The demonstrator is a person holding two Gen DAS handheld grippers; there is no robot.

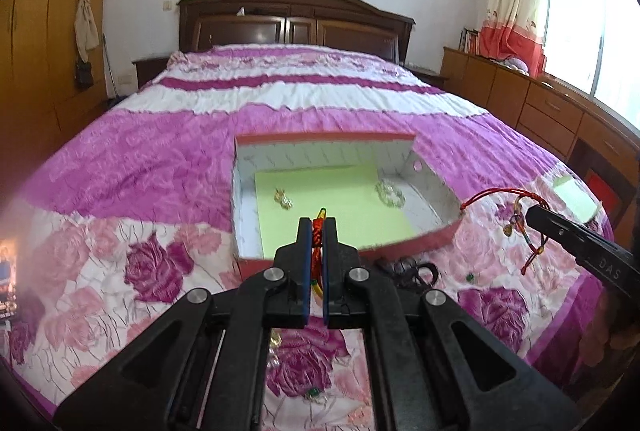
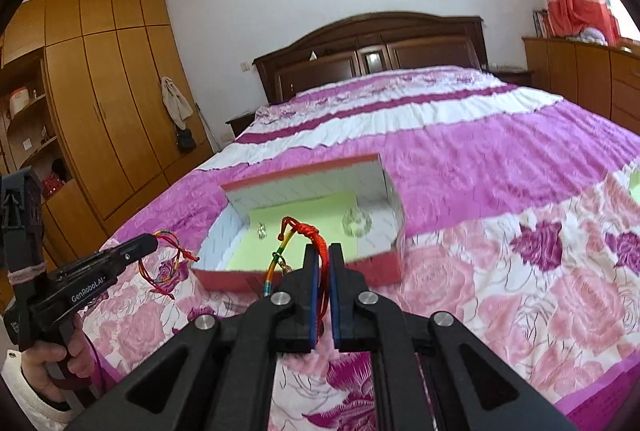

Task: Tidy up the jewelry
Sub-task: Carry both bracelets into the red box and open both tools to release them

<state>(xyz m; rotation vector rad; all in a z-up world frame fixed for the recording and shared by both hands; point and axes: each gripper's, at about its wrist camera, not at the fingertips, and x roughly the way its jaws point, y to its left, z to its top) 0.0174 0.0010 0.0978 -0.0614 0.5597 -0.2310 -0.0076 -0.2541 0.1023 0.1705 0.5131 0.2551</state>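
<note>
Left tongs [image 1: 317, 231] clamped narrow on a red-and-yellow braided cord bracelet [image 1: 318, 239], cord running between the blue pads [image 1: 306, 255]; more cord hangs below the tips. In the right wrist view this cord trails loose from the tongs' tip [image 2: 150, 243], over the bed just left of the box.

Right tongs [image 2: 324, 251] also pinched close, holding a red knotted cord bracelet with multicoloured section and small charm [image 2: 308, 233]. Its loop arches up and left above the box's near wall; the coloured tail and charm dangle in front of that wall. From the left wrist view the same bracelet [image 1: 516, 215] hangs beyond the box's right edge, above the bedspread.

Shallow open cardboard box, red outside and white inside, lined with pale green paper [image 1: 436, 187], sits on the pink-and-purple rose-print bedspread [image 1: 140, 171]. On the green liner: a small clear pendant piece [image 1: 283, 199] toward the left, a clear beaded bracelet ring [image 1: 389, 194] toward the right corner. Liner between them is bare.

Dark bead string [image 1: 408, 269] lies just outside the near wall. Small green bead [image 1: 470, 276] on the bedspread to its right. Bedspread open on the far side and left of the box.
</note>
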